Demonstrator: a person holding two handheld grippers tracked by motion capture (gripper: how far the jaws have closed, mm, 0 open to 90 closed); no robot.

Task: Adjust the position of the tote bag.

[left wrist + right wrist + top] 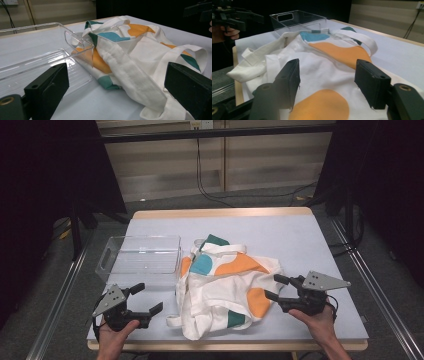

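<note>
Right gripper view: right tool (pixel 327 85) straddles tote bag (pixel 329 75), pads clear.

We see bare table (pixel 295 232) beyond and right of the crumpled tote bag (pixel 225 290), while the clear bin (pixel 142 255) blocks its left.
</note>
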